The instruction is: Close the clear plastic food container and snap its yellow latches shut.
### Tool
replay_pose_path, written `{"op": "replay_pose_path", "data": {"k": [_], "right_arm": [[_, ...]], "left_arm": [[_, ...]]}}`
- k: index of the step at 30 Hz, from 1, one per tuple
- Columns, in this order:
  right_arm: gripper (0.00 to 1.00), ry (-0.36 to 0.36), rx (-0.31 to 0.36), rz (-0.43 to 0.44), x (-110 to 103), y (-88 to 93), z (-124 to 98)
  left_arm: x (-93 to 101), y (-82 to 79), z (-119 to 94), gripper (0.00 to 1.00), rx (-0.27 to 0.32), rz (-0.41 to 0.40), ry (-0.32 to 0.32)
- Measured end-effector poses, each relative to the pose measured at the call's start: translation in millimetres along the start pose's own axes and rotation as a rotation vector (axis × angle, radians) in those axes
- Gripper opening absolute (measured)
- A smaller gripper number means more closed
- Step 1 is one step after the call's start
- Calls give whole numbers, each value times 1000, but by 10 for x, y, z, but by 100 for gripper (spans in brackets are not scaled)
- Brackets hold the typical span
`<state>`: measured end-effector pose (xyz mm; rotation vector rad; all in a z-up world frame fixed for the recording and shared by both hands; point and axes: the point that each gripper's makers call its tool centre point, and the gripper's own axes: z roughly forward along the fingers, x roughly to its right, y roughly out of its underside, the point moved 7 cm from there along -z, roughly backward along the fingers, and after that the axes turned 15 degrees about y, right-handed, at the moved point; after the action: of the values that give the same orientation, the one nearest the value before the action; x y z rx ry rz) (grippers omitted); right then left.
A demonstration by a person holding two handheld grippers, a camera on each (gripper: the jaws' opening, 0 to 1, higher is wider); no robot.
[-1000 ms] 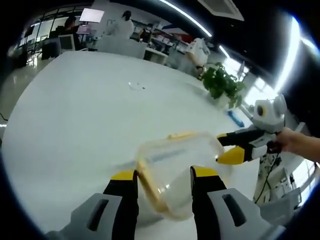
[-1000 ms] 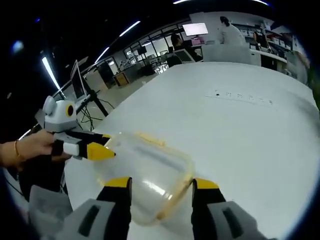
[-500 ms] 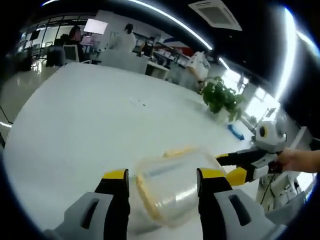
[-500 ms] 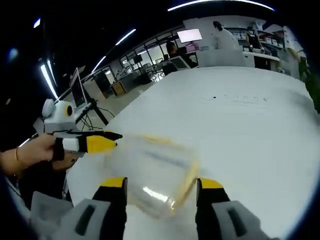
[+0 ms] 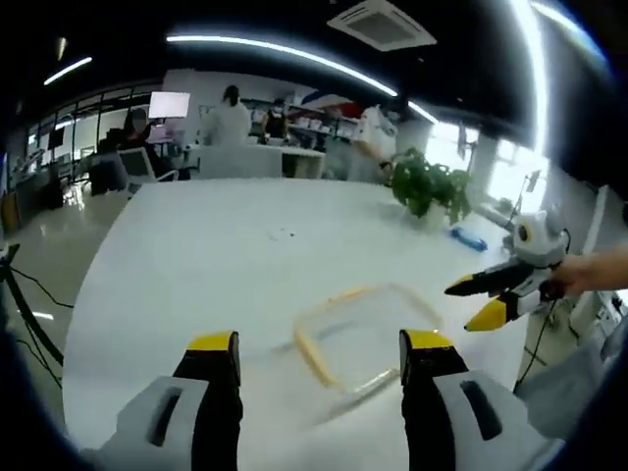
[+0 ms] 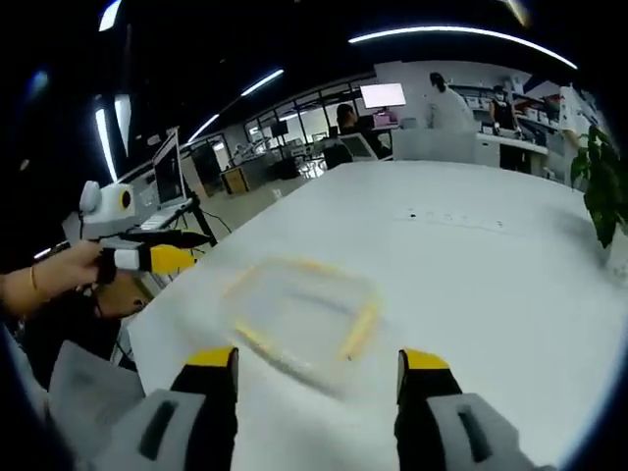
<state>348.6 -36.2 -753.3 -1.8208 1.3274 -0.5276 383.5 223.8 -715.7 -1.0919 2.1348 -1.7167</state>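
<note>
Container: the clear food container point(image 5: 361, 337) with yellow trim lies flat on the white table point(image 5: 196, 255), near the edge closest to the person, resting free between the two tools. In the right gripper view point(image 6: 299, 316) its outline is blurred.

Change: a second ago both pairs of jaws stood right at the container, which looked lifted and tilted; now it rests on the table and both tools have pulled back and up.

Left gripper point(image 5: 319, 355): jaws spread wide, holding nothing, above and short of the container. From the right gripper view it shows at the left point(image 6: 162, 258), held by a hand point(image 6: 44, 285), well apart from the container.

Right gripper point(image 6: 319, 373): jaws wide apart, empty, off the container. In the left gripper view it sits at the right point(image 5: 500, 294), just beside the container's far corner.

Latches: too blurred to tell whether the yellow latches are snapped down.

Meaning: my judgement is that the lid is on, and the withdrawal suggests either the task is done or a pause before pressing the latches.
</note>
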Motion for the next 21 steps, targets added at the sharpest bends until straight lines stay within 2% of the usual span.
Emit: {"op": "replay_pose_path", "data": {"k": [1, 5, 9, 14, 21], "right_arm": [[66, 0, -6, 20, -12, 40, -27], [67, 8, 4, 9, -54, 169, -149], [67, 15, 8, 18, -85, 305, -303], [68, 17, 23, 11, -115, 467, -551], [71, 49, 42, 16, -105, 621, -812]], "left_arm": [[48, -13, -48, 66, 26, 13, -16], [197, 32, -184, 68, 33, 67, -38], [335, 156, -286, 69, 33, 64, -30], [433, 400, -385, 71, 16, 23, -45], [571, 473, -501, 72, 21, 10, -52]]}}
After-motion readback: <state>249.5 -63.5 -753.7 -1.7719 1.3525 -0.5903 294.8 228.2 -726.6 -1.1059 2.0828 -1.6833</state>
